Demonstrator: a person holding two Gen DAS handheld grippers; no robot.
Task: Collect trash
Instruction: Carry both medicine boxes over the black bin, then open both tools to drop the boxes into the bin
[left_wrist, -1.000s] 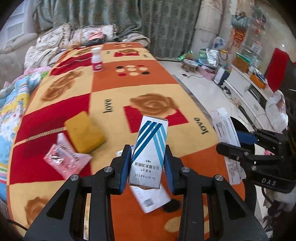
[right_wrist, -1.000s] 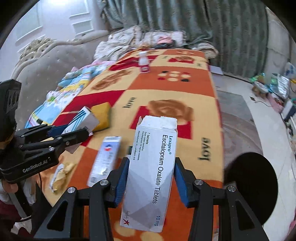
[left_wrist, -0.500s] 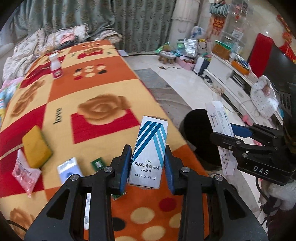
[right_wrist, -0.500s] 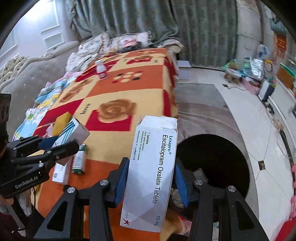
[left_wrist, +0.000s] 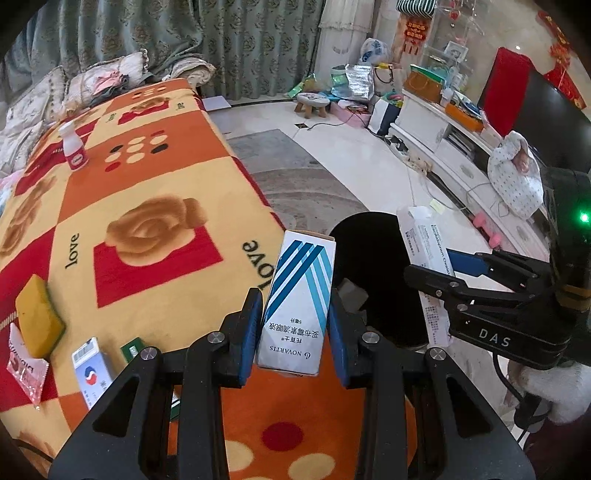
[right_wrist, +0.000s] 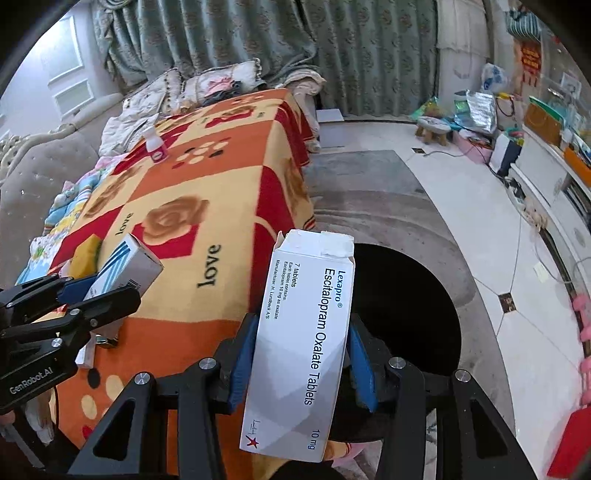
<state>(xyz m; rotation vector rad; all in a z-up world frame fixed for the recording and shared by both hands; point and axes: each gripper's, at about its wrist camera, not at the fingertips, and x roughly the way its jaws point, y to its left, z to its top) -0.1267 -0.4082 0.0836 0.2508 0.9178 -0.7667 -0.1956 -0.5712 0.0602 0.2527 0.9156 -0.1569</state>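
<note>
- A patterned blanket (left_wrist: 122, 206) in orange, red and yellow, with roses and the word "love", covers the surface; a yellow sponge (left_wrist: 37, 319), a pink wrapper (left_wrist: 24, 373) and a small white bottle (left_wrist: 74, 147) lie on it.
- The left gripper (left_wrist: 293, 308) is clamped on a blue-striped Novartis box (left_wrist: 299, 302), held upright at the blanket's edge.
- A black bin (left_wrist: 376, 273) stands on the pale tiled floor (left_wrist: 354, 162) just beside that edge.
- The right gripper (right_wrist: 301, 354) pinches a white Lexapro carton (right_wrist: 306, 332) over the bin's mouth.
- Green curtains (left_wrist: 236, 40) hang behind.
</note>
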